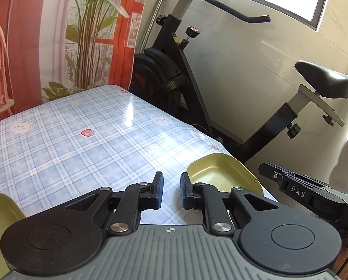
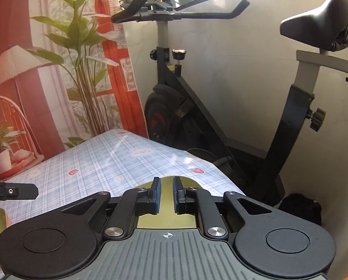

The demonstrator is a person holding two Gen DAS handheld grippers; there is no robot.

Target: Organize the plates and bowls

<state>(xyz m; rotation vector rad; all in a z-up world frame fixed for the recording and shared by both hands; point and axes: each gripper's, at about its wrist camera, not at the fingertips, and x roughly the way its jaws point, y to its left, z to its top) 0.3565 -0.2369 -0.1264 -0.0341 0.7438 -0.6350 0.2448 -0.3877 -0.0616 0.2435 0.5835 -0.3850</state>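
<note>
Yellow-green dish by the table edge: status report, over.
Both tongs, left and right, slightly open, empty. Yellow-green dish on table near right edge. Nothing blocking.

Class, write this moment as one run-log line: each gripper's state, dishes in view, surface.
left gripper: open, empty | right gripper: open, empty, above yellow-green dish | second dish: near left edge | surface: plaid tablecloth

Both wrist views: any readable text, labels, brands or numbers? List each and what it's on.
"DAS": white letters on the right gripper, seen in the left wrist view.
Yellow sticker on the exercise bike frame: too small to read.
Marking on the bike's flywheel guard: blurred, unreadable.
Nothing else legible.
</note>
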